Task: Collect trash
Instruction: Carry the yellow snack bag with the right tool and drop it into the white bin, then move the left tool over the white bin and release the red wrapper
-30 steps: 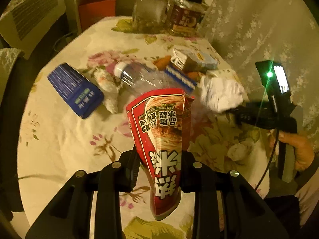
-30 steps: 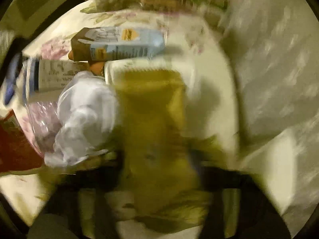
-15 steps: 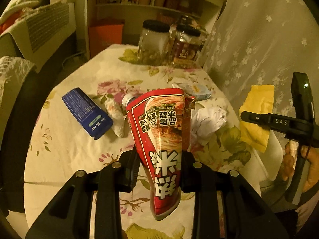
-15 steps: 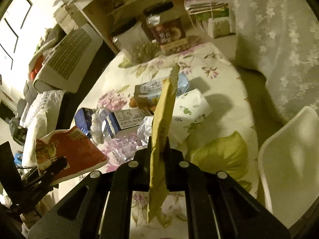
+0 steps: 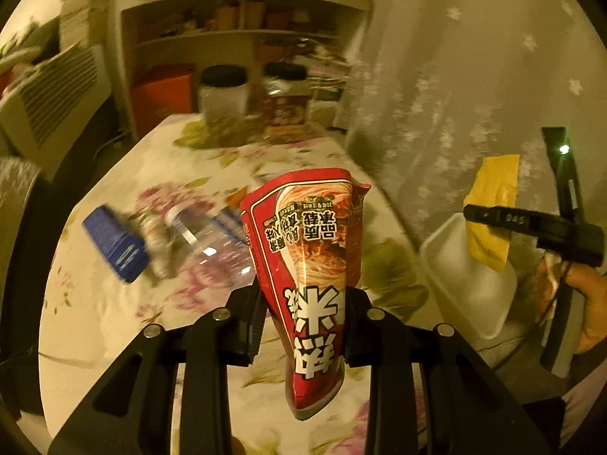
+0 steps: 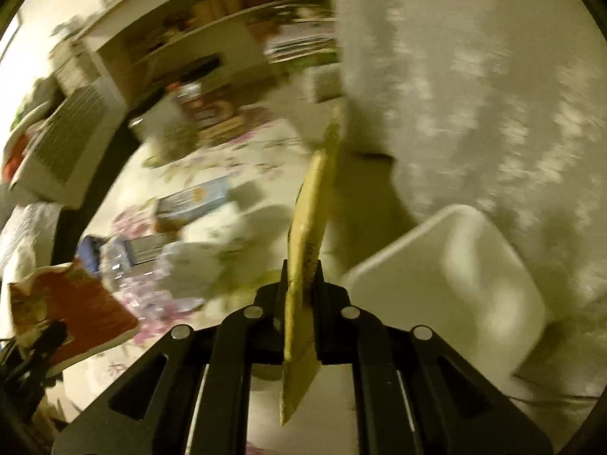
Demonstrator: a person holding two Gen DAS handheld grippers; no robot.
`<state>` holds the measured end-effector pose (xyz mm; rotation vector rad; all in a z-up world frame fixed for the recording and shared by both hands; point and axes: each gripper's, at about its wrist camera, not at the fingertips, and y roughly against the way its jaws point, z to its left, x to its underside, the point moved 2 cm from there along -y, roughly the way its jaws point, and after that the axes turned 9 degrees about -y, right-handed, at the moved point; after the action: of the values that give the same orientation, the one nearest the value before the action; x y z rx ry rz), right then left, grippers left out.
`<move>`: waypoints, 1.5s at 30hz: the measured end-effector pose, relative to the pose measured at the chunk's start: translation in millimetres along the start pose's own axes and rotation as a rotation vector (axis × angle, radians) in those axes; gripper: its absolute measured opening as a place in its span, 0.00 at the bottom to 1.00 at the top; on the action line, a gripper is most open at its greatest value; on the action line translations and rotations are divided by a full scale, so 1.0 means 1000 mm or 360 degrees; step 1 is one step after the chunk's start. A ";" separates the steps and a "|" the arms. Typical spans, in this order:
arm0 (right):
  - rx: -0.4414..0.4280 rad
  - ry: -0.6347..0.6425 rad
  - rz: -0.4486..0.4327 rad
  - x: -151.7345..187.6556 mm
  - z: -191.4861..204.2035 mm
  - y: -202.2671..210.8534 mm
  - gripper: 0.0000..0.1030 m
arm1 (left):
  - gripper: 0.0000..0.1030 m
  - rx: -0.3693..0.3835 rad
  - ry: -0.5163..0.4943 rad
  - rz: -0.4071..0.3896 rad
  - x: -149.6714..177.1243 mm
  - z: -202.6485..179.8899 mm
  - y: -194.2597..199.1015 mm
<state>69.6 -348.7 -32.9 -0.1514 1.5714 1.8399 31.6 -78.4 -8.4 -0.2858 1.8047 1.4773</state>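
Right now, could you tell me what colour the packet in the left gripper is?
Red packet, white lettering; left wrist view.

Print on the red noodle packet

The red noodle packet [image 5: 309,265] carries large white Chinese characters, upside down in the left wrist view; the smaller lines above them are too fine to make out. Small pale letters on the right gripper [image 5: 489,217] are blurred.

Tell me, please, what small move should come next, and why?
Probably carry both pieces toward a bin, which is not visible. The left gripper already clamps the red noodle packet, the right gripper the flat yellow wrapper, both off the floral table.
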 end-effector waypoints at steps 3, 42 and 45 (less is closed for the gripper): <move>0.0134 -0.0058 -0.0017 -0.005 -0.030 0.003 0.09 | 0.30 0.0064 -0.0037 -0.0036 -0.018 -0.027 0.001; 0.0654 -0.0298 -0.0405 -0.023 -0.155 0.056 0.93 | 0.72 -0.0128 -0.0180 -0.0007 -0.058 -0.188 -0.102; 0.0643 -0.0242 -0.0404 -0.022 -0.138 0.053 0.93 | 0.73 -0.0179 -0.0178 -0.0043 -0.056 -0.168 -0.093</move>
<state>9.0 -483.4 -13.9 -0.0224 1.6941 1.2828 56.0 -275.5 -33.7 -0.2768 1.6271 1.5481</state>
